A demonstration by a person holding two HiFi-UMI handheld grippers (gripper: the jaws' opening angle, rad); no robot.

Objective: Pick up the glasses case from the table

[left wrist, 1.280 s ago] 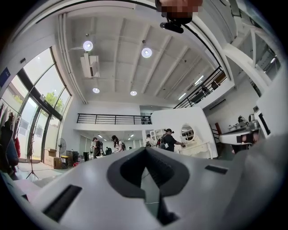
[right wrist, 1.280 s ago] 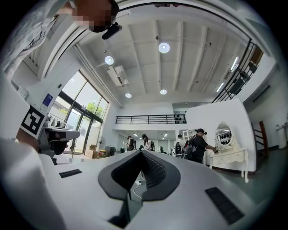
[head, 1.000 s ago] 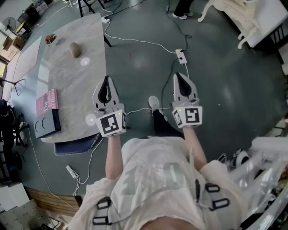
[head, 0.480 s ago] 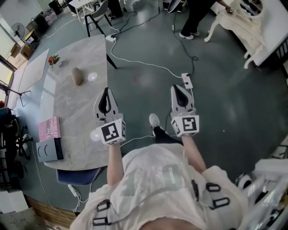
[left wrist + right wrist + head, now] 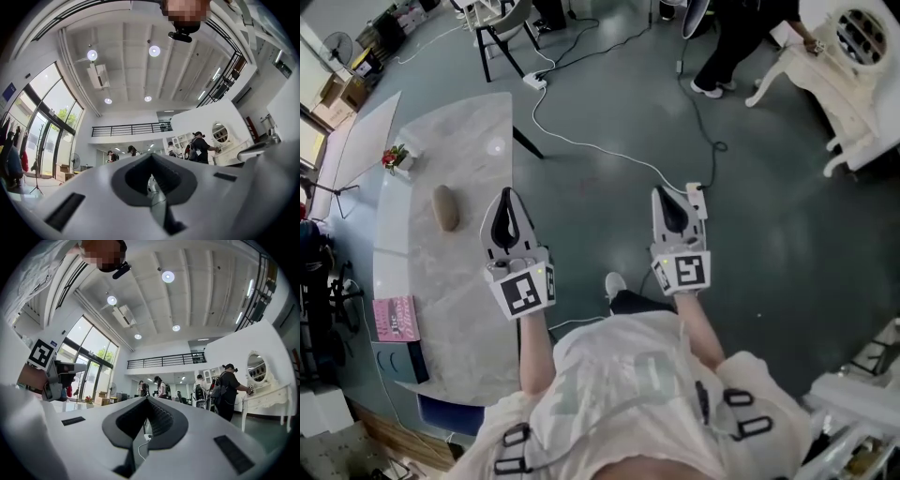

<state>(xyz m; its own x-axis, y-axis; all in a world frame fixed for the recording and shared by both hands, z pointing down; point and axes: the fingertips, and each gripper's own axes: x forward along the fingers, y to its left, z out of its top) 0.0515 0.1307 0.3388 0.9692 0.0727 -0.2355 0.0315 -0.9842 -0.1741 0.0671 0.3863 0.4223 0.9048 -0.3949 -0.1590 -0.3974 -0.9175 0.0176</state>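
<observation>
The glasses case [image 5: 444, 207], a brown oval pouch, lies on the marble table [image 5: 469, 281] in the head view. My left gripper [image 5: 507, 195] hovers over the table's right edge, just right of the case and apart from it, its jaws shut on nothing. My right gripper [image 5: 664, 193] is held out over the grey floor, also shut and empty. In the left gripper view the left gripper [image 5: 151, 156] points slightly upward into the hall, as does the right gripper [image 5: 147, 400] in its own view. Neither gripper view shows the case.
A pink book [image 5: 394, 318] and a dark box [image 5: 397, 362] lie at the table's near end, and a small flower pot [image 5: 395, 157] at its far left. A power strip [image 5: 695, 192] and cables cross the floor. A chair [image 5: 502, 23], a white dresser [image 5: 853, 56] and people stand farther off.
Both grippers travelled forward alongside the table, still shut. The case, earlier well ahead of the left gripper, now lies beside its tip. The books have dropped toward the lower left.
</observation>
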